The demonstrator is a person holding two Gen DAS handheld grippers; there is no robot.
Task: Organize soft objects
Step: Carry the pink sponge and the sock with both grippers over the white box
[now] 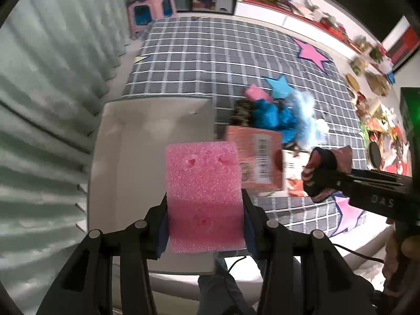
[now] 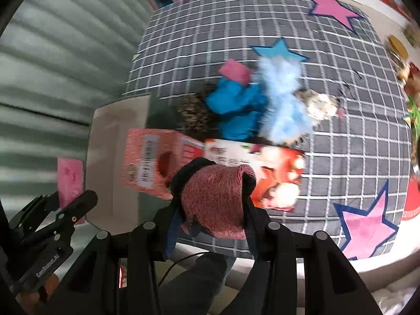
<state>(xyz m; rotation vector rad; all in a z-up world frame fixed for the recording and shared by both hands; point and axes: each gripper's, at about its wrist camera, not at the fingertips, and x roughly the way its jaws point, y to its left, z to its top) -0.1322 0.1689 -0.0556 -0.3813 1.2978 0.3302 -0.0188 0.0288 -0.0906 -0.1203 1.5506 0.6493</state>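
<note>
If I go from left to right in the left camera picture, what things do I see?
Curtain → white box → pink sponge held in the left tool → orange carton → sock in the right tool.

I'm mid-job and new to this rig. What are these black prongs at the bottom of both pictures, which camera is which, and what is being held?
The prongs are handheld two-finger tools, one per hand, each with a camera looking along its fingers. In the left wrist view, the left tool grips a pink sponge above a white box. In the right wrist view, the right tool grips a reddish knitted sock. On the checked star blanket lie a printed carton, a blue cloth, a pale blue fluffy piece and another pink sponge.
</note>
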